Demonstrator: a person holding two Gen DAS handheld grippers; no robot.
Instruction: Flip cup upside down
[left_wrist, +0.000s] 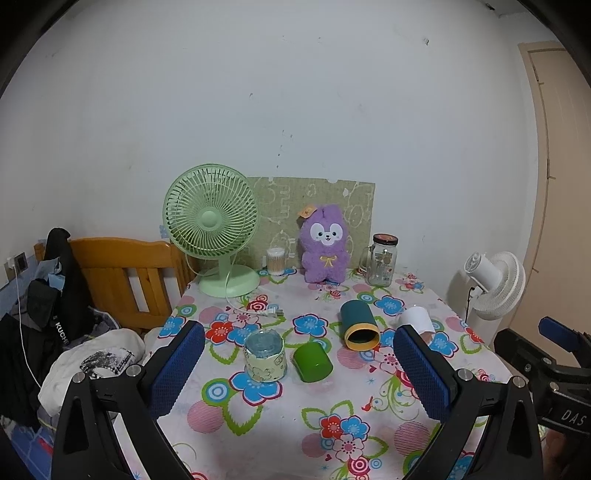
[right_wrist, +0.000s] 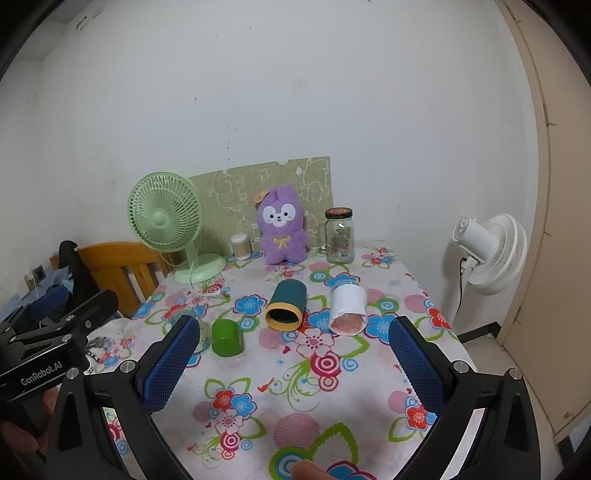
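Observation:
Several cups sit on the floral tablecloth (left_wrist: 280, 417). A glass cup with a pale patterned sleeve (left_wrist: 265, 356) stands upside down at the left. A green cup (left_wrist: 312, 361) (right_wrist: 226, 338) lies on its side. A teal cup with a yellow rim (left_wrist: 359, 325) (right_wrist: 286, 304) lies on its side, mouth toward me. A white cup (left_wrist: 417, 319) (right_wrist: 348, 308) lies on its side at the right. My left gripper (left_wrist: 299, 369) is open and empty, hovering before the cups. My right gripper (right_wrist: 295, 363) is open and empty, short of the teal and white cups.
At the table's back stand a green desk fan (left_wrist: 212, 225), a cotton-swab tub (left_wrist: 276, 261), a purple plush toy (left_wrist: 325, 245) and a glass jar (left_wrist: 382, 264). A wooden bed frame (left_wrist: 125, 277) with clothes is at the left. A white floor fan (right_wrist: 487, 253) stands at the right.

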